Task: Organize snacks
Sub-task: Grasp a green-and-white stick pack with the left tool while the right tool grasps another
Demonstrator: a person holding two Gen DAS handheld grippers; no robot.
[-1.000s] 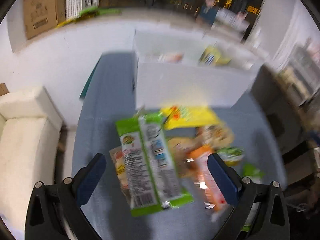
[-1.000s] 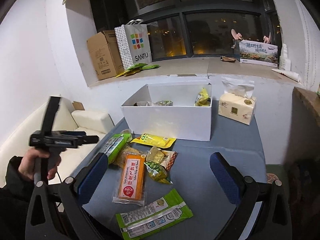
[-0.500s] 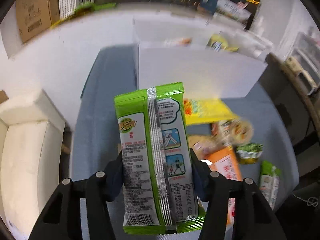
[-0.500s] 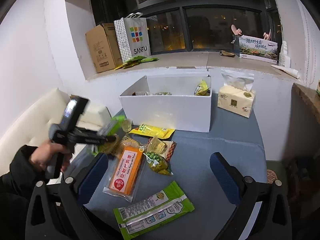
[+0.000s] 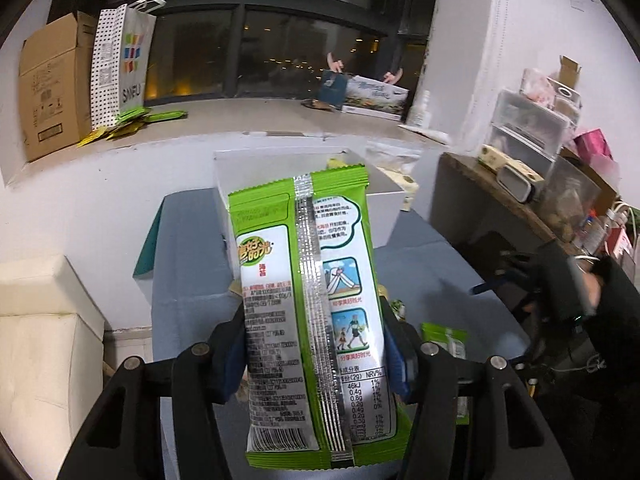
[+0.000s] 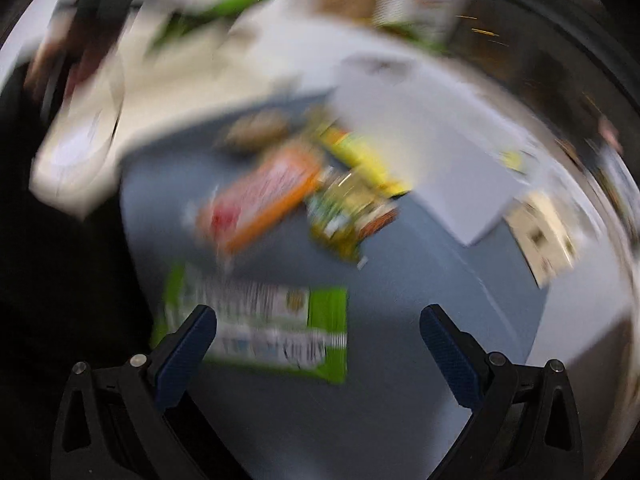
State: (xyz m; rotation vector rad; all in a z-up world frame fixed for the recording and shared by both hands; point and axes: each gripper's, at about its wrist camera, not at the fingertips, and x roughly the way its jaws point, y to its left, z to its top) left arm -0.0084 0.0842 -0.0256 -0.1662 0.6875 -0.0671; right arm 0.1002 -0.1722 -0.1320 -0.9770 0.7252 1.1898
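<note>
Green foil snack packet [image 5: 308,312], printed back toward you, stands upright in your left gripper [image 5: 316,356]; its jaws have just been closing and now pinch the packet across its lower half, one blue pad on each long edge. Holding it low and by the edges leaves the top free, which suits lowering it end-first into the white box [image 5: 384,200] directly behind it, presumably the sorting container. The packet is clear of the bench [image 5: 188,248] and hangs in front of the box's near wall.

Your right gripper [image 6: 318,344] points steeply down at a second green packet [image 6: 256,320] lying flat on the blue-grey bench; its jaws are spread wide and hold nothing, with one pad over the packet's left end and the other well clear on bare cloth. The view is heavily blurred, so finer contact cannot be told.

Beyond that packet lie an orange packet [image 6: 264,196], a yellow packet [image 6: 364,160] and a small mixed pile of bags [image 6: 348,212], all between you and the box. A tissue pack [image 6: 544,232] sits beside the box's far corner. Nothing stands between the held packet and the box opening; the loose pile crowds only the right gripper's approach.
</note>
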